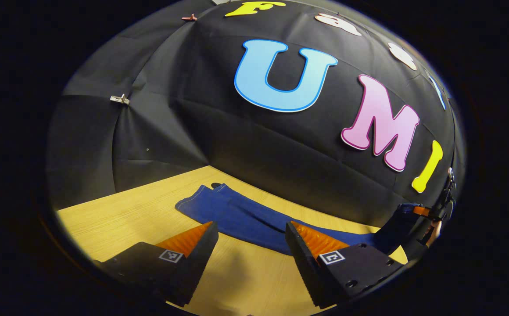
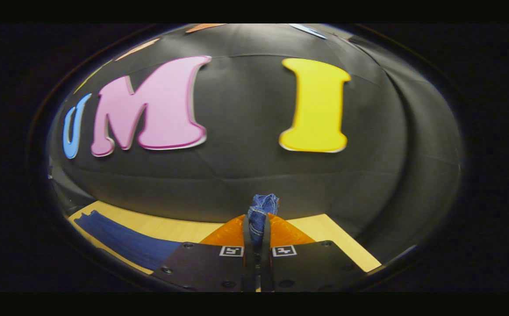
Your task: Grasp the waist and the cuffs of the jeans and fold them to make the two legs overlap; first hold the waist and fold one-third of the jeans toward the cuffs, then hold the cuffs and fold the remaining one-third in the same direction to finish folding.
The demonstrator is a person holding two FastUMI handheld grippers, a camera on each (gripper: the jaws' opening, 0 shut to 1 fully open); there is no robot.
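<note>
Jeans [image 1: 241, 217] lie flat on the worktop [image 1: 118, 219], long axis running along the booth wall, cuffs pointing to my far left. My left claw [image 1: 250, 239] hangs spread above the near edge of the legs, gripping nothing. My right claw [image 2: 258, 228] is pressed together, pinching a bunched bit of denim at the other end, lifted off the worktop.

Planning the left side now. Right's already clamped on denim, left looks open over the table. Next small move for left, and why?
Probably ease the left gripper forward and down onto the jeans edge ahead of it, then close. Its fingers stand apart with nothing between them, while the right gripper is pinching a bunched end of the denim, lifted off the wooden table.
</note>
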